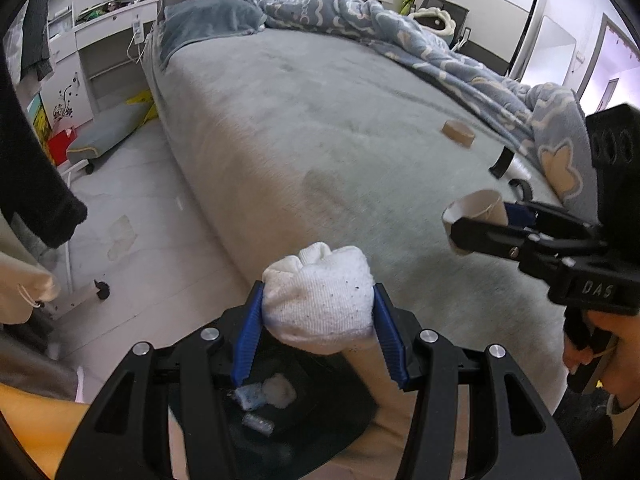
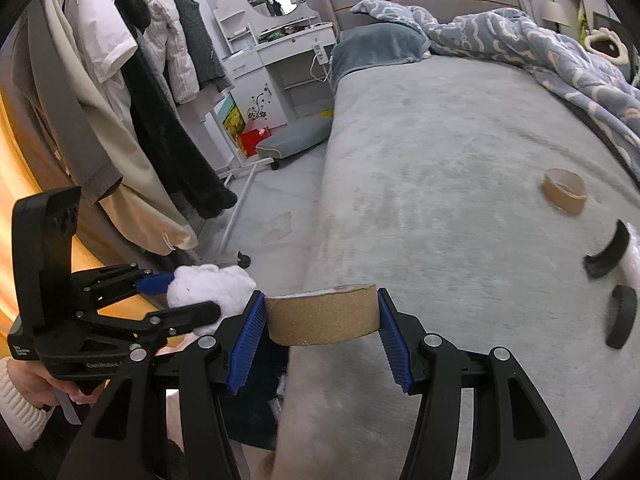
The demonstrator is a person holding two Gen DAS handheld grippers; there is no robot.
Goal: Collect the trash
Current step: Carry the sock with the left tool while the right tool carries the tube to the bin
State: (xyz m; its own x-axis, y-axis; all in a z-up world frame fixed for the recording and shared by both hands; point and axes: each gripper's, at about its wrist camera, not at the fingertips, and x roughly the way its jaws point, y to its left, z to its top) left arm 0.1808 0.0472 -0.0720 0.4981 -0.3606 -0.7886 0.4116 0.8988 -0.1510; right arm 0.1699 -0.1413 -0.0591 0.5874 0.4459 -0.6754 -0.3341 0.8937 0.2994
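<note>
The left gripper (image 1: 318, 306) squeezes a balled white sock (image 1: 320, 298) above the black trash bin (image 1: 320, 404) beside the bed (image 1: 320, 140), while the right gripper (image 2: 320, 316), marked "DAS", squeezes a brown cardboard ring (image 2: 322, 314) over the bed's edge.

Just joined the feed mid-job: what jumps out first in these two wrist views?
Both grippers are loaded: the left gripper clamps a balled white sock beside the bed's near edge, above a black bin with scraps inside. The right gripper pinches a cardboard tape roll over the grey bed. Farther along the bed lie a second cardboard roll and curved black pieces.
</note>
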